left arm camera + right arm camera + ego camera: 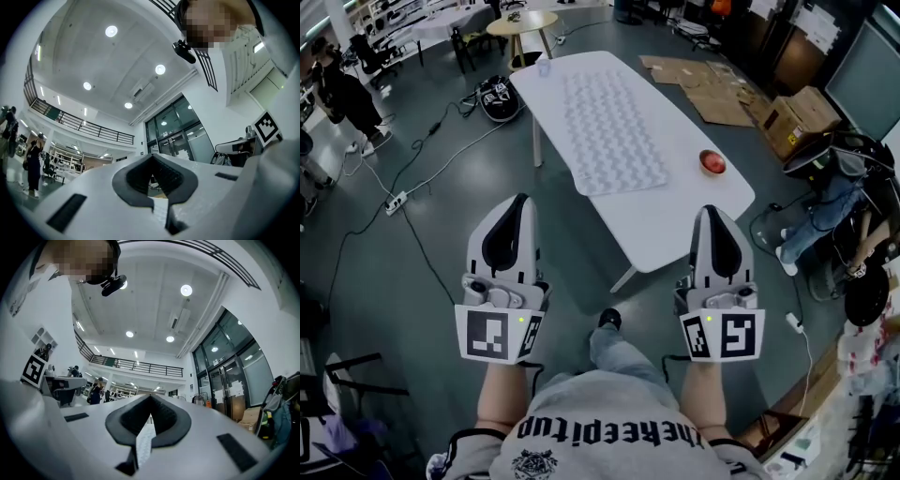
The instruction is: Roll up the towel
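A pale, waffle-textured towel lies flat and unrolled along the white table in the head view. Both grippers are held over the grey floor, short of the table's near end and touching nothing. The left gripper is shut and empty, left of the table's near corner. The right gripper is also shut and empty, its tip just before the table's near edge. In the left gripper view and the right gripper view the jaws meet and point upward toward the ceiling lights.
A red round object sits on the table right of the towel, and a small clear cup at the far end. Cardboard boxes lie to the right. A black bag, cables and a power strip are on the floor to the left.
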### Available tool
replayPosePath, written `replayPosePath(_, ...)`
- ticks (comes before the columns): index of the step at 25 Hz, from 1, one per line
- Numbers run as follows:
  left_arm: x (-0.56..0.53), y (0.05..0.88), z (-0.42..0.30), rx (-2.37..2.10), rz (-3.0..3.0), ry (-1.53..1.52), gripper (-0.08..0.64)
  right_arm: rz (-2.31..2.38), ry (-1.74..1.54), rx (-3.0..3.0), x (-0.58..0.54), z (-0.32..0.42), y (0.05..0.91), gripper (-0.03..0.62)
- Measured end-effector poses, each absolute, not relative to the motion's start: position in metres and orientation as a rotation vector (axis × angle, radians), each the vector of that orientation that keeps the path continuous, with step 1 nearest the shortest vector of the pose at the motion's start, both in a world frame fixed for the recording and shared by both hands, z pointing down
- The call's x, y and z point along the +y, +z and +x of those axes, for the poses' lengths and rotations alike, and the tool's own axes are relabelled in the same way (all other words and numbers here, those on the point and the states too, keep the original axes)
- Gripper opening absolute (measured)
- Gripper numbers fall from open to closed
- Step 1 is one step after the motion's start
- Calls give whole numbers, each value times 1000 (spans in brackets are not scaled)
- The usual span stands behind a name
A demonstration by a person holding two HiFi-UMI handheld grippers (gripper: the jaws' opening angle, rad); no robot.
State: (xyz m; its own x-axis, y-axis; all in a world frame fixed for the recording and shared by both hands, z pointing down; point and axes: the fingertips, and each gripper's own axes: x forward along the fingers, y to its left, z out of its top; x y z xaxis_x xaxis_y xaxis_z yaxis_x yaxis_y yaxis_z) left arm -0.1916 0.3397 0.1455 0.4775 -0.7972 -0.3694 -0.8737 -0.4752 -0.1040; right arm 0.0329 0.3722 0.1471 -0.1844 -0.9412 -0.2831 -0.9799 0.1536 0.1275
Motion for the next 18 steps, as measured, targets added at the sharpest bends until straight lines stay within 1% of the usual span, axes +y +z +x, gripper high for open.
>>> replayPosePath(8, 255, 127, -159, 1465, -2410, 418, 3, -1871, 473, 2312, 282, 68, 129, 2)
replayPosePath(18, 180, 128, -122, 1505, -2370, 399, 3, -1834, 491, 2349, 200, 106, 132, 2)
